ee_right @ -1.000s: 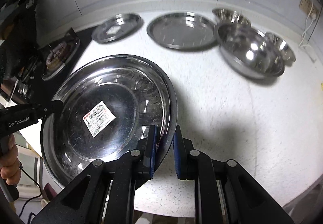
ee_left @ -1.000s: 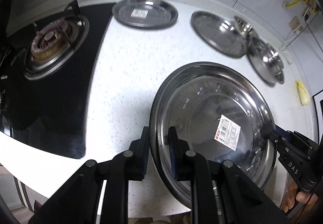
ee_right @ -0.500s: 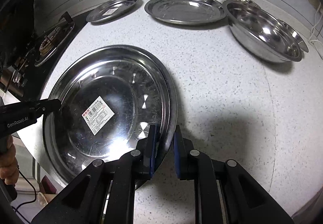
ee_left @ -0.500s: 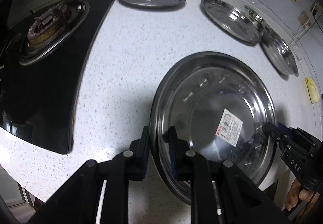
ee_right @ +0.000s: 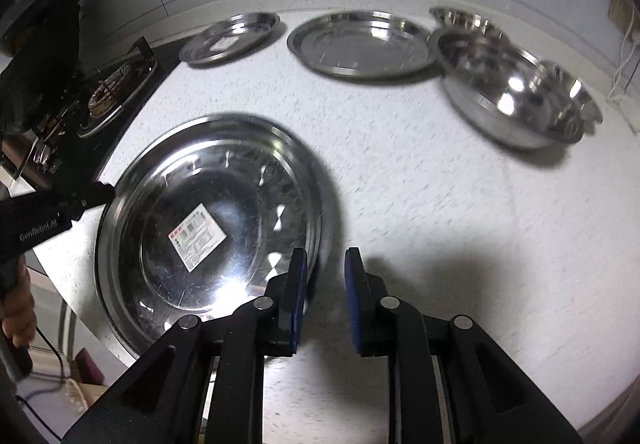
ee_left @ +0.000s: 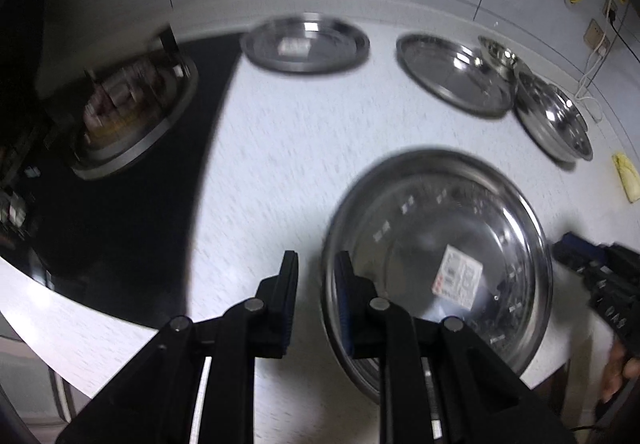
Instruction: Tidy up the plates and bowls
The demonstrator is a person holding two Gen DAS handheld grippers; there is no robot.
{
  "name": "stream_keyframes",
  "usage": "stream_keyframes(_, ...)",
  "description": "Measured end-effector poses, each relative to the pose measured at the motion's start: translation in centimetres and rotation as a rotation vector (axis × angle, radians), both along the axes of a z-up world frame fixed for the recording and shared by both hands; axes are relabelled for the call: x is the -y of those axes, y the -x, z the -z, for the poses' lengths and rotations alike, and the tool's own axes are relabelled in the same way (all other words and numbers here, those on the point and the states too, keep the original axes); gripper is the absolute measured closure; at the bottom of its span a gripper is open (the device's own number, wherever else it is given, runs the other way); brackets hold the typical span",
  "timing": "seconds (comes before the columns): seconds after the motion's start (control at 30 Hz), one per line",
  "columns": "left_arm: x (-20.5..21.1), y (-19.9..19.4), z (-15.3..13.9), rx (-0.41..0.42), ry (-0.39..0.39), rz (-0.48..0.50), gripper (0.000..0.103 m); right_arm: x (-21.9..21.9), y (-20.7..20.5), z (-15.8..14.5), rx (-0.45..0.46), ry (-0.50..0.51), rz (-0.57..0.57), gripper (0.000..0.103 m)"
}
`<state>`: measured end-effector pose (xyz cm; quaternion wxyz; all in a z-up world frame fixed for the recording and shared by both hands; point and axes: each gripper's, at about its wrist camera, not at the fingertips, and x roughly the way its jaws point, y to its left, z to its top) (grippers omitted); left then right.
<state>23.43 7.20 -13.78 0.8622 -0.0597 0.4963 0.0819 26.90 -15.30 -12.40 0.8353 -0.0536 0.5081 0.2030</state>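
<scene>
Two grippers sit on opposite sides of the large plate (ee_left: 420, 244). It lies hollow side up on the speckled white counter (ee_left: 280, 163), close to the front edge, and from the right wrist camera its near rim seems to reach that edge. The plate is round, so I can give no long axis.

The rectangular sticker (ee_left: 458, 276) inside it has its long side running diagonally in both views. It is white with a barcode and a line of red print, too small and smeared for me to read.

The left gripper (ee_left: 317, 284) is slightly parted. The plate's rim lies against one pad, and bare counter shows between the rim and the other, so I see no pinch. The right gripper (ee_right: 325, 276) has just been opening. The rim is between its fingers, next to the inner pad and clear of the outer one.

From the right wrist camera I can read roughly "GenRobot.AI" in white on the left gripper's body. The lettering on the right gripper, seen from the left wrist, is too blurred to read.

At the back of the counter are two smaller plates (ee_right: 362, 43) and steel bowls (ee_right: 516, 91), with the hob (ee_left: 120, 115) to the left.
</scene>
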Motion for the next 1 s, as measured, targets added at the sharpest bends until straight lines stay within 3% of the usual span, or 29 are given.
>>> stream_keyframes(0.1, -0.1, -1.6, -1.6, 0.022, 0.046, 0.016, 0.085, 0.6, -1.5, -2.2, 0.057, -0.004, -0.02, 0.081)
stream_keyframes(0.17, 0.3, -3.6, -2.8, 0.036, 0.086, 0.039, 0.084, 1.2, -3.9, -4.5, 0.104, -0.033, -0.031, 0.063)
stream_keyframes(0.2, 0.5, -4.9, -3.3, 0.04, 0.104, 0.057, 0.081, 1.3, -5.1, -5.4, 0.118, -0.056, -0.04, 0.058)
stream_keyframes(0.23, 0.8, -6.6, -3.7, 0.033, 0.128, 0.074, 0.066, 1.4, -6.9, -6.3, 0.126, -0.089, -0.055, 0.05)
stream_keyframes(0.27, 1.0, -7.9, -3.9, 0.029, 0.152, 0.084, 0.058, 1.5, -8.3, -6.9, 0.133, -0.105, -0.055, 0.049)
stream_keyframes(0.4, 1.5, -14.9, -3.8, -0.004, 0.231, 0.091, 0.058, 1.2, -16.6, -7.4, 0.084, -0.112, -0.055, 0.049)
stream_keyframes(0.57, 2.0, -21.0, -1.8, -0.061, 0.303, 0.058, 0.058, -0.4, -24.8, -5.2, -0.045, -0.116, -0.081, 0.049)
stream_keyframes(0.73, 2.3, -23.2, 0.1, -0.09, 0.299, 0.034, 0.058, -0.6, -28.6, -2.4, -0.127, -0.094, -0.052, 0.049)
stream_keyframes(1.0, 2.1, -25.0, 2.4, -0.123, 0.326, -0.008, 0.058, -1.5, -31.6, 0.3, -0.161, -0.05, -0.039, 0.049)
